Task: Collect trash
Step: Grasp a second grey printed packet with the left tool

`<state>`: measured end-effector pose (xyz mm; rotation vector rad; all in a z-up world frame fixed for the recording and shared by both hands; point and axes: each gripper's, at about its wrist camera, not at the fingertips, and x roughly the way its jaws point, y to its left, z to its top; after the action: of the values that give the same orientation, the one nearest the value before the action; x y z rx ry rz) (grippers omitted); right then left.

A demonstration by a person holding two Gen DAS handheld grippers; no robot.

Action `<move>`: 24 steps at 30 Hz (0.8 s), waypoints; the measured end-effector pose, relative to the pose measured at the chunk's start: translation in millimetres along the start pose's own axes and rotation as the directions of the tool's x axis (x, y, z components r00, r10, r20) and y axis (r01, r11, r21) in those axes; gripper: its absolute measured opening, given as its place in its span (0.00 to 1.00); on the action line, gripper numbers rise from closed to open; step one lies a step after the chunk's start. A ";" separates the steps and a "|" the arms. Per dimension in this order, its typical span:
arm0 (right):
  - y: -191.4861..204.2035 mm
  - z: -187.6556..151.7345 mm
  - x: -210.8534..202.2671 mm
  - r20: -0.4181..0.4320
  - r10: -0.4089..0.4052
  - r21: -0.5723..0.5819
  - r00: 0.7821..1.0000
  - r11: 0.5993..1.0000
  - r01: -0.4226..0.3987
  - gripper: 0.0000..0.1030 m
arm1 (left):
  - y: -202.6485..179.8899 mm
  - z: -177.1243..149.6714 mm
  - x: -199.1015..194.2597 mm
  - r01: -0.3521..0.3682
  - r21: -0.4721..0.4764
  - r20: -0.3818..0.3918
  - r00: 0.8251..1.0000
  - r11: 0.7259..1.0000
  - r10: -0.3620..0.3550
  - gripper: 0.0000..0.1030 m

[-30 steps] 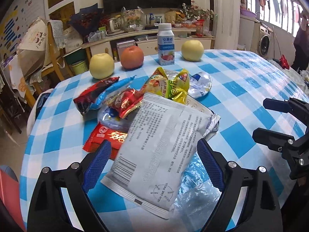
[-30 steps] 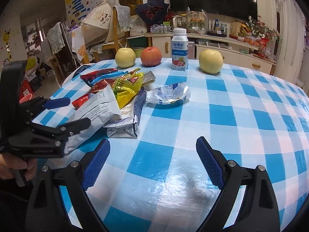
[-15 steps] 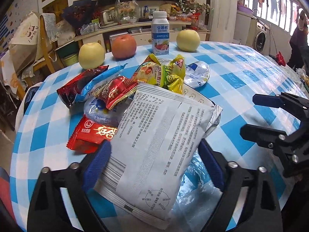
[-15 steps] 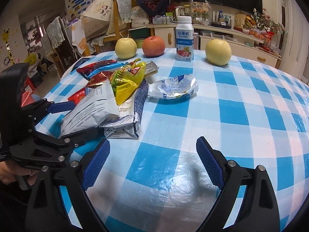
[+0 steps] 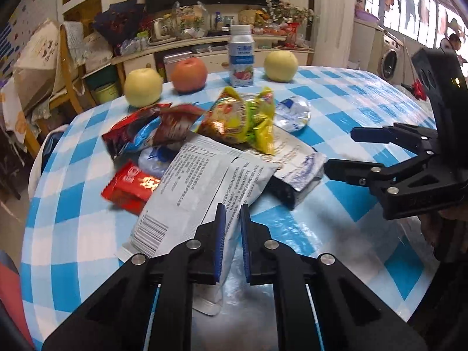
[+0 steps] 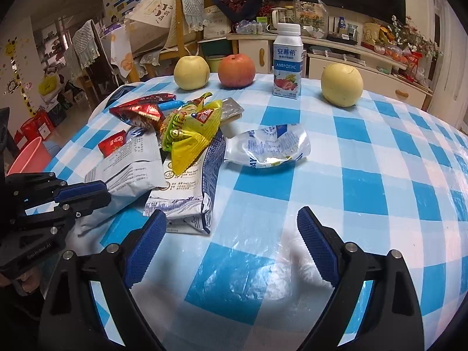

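Observation:
A pile of wrappers lies on the blue-and-white checked table (image 5: pixel 336 228). My left gripper (image 5: pixel 232 208) is shut on the near edge of a white printed bag (image 5: pixel 204 187), which buckles into a fold between the pads. In the right wrist view the same bag (image 6: pixel 131 169) is pinched by the left gripper (image 6: pixel 98 196) at the left edge. My right gripper (image 6: pixel 231 216) stands open over bare tablecloth, just right of a blue-and-white pouch (image 6: pixel 187 187). A yellow-green wrapper (image 6: pixel 190 134), red wrappers (image 5: pixel 131 187) and a crumpled silver pouch (image 6: pixel 269 149) lie beyond.
Two yellow apples (image 6: pixel 191 71) (image 6: pixel 341 83), a red apple (image 6: pixel 237 70) and a milk carton (image 6: pixel 287 64) stand along the table's far side. A pink bin (image 6: pixel 29 158) sits on the floor to the left. Chairs and a cluttered sideboard are behind.
The left gripper's jaws have closed from wide open onto the white bag, creasing it. The right gripper has drifted closer to the pile, still open.

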<state>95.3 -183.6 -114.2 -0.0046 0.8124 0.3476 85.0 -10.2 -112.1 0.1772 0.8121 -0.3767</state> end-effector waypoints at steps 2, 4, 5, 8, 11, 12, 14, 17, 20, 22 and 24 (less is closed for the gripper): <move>-0.2 -1.4 0.1 -0.003 0.006 0.006 1.000 1.000 -0.006 0.89 | 0.3 -0.8 -2.2 -0.043 0.017 0.013 0.999 0.999 0.043 0.18; -0.6 -1.8 -0.2 -0.005 0.006 0.007 1.000 1.000 -0.006 0.89 | -0.2 0.8 -0.9 -0.069 0.021 0.012 0.998 0.997 0.069 0.63; -0.7 -2.1 -0.3 -0.005 0.006 0.009 1.000 1.000 -0.006 0.89 | 0.9 1.6 -0.8 -0.084 0.018 0.018 0.996 0.996 0.084 0.93; -0.1 -1.5 -0.3 -0.005 0.012 0.011 1.000 1.000 -0.012 0.89 | 8.6 3.5 -2.9 -0.082 -0.005 0.033 0.996 0.997 0.082 0.94; 0.8 -1.5 -0.5 -0.004 0.018 0.011 1.000 1.000 -0.017 0.89 | 18.0 3.8 13.3 -0.068 -0.032 -0.035 0.997 0.997 0.067 0.94; 0.9 -1.6 -0.8 -0.004 0.018 0.010 1.000 1.000 -0.018 0.89 | 22.0 3.2 21.0 -0.066 -0.048 -0.064 0.996 0.997 0.063 0.94; 1.1 -1.5 -1.3 -0.001 0.019 0.009 1.000 1.000 -0.019 0.89 | 25.2 3.6 27.0 -0.092 -0.045 -0.068 0.994 0.995 0.089 0.94; 1.2 -1.6 -1.6 0.000 0.019 0.009 1.000 1.000 -0.019 0.89 | 30.3 6.8 35.4 -0.103 -0.044 -0.096 0.990 0.994 0.099 0.94; 1.0 -1.5 -1.5 -0.002 0.021 0.012 1.000 1.000 -0.021 0.89 | 36.6 6.8 40.4 -0.090 -0.075 -0.124 0.989 0.993 0.081 0.95; 1.0 -1.5 -1.1 -0.004 0.025 0.016 1.000 1.000 -0.025 0.89 | 34.0 6.5 45.3 -0.090 -0.062 -0.153 0.985 0.994 0.080 0.95; 1.1 -1.8 0.2 -0.008 0.027 0.019 1.000 0.999 -0.027 0.89 | 34.6 7.4 48.8 -0.064 -0.078 -0.162 0.986 0.995 0.050 0.95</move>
<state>93.8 -182.7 -115.5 0.0231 0.8244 0.3655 134.1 6.7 -142.6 0.1538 0.9772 -0.2765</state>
